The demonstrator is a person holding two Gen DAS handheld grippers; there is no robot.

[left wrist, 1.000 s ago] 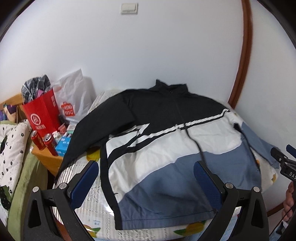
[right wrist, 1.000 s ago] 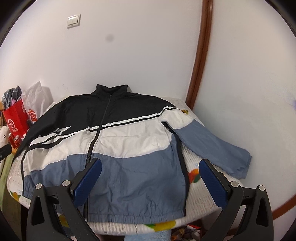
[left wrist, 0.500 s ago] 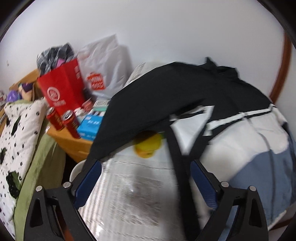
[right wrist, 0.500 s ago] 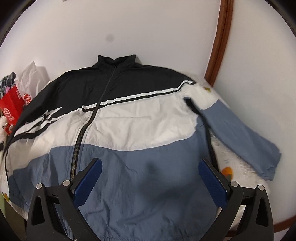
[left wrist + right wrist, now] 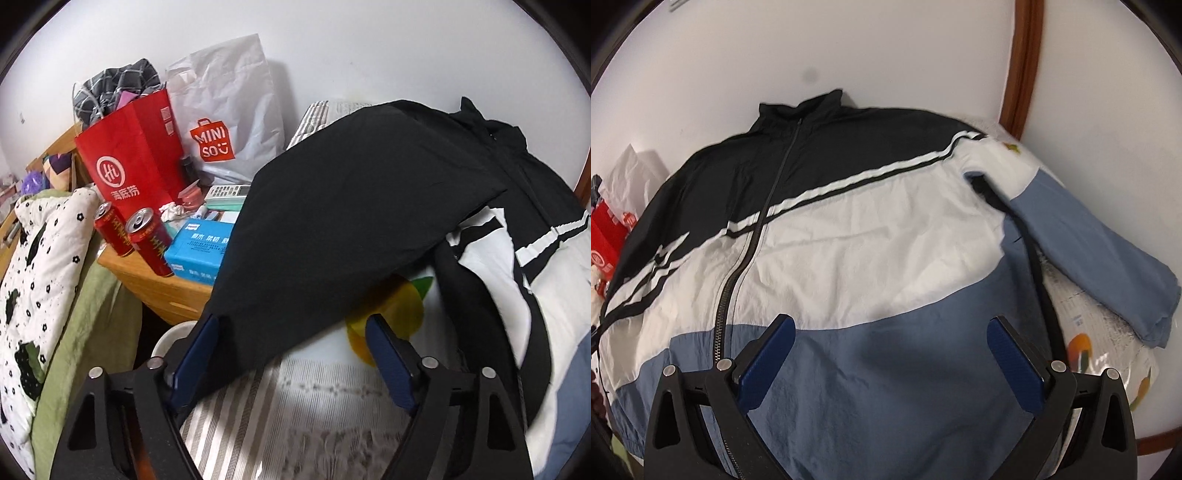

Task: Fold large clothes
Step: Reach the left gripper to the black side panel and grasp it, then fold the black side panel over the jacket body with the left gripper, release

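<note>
One jacket [image 5: 871, 236] lies spread flat, front up and zipped, on a table [image 5: 1108, 332] covered with a fruit-printed cloth, its collar against a white wall. The jacket runs in three colour bands: black at the shoulders, white across the middle, blue at the hem, with two white stripes along the edge of the black. The blue sleeve [image 5: 1086, 254] lies out to the right on the table. The black sleeve [image 5: 332, 236] lies out to the left and drapes past the table edge.

The left gripper [image 5: 291, 354] is low at the cuff end of the black sleeve, its two blue fingers wide apart, the cuff between them; whether either finger touches the cloth cannot be told. The right gripper [image 5: 892, 360] hovers above the blue hem band, fingers wide apart and holding nothing.

Beside the table on the left, a wooden stand [image 5: 155, 284] carries two red cans [image 5: 147, 240], one blue box [image 5: 199, 247], one red bag [image 5: 129, 162], one white bag [image 5: 229, 122] and one phone handset [image 5: 229, 191].
</note>
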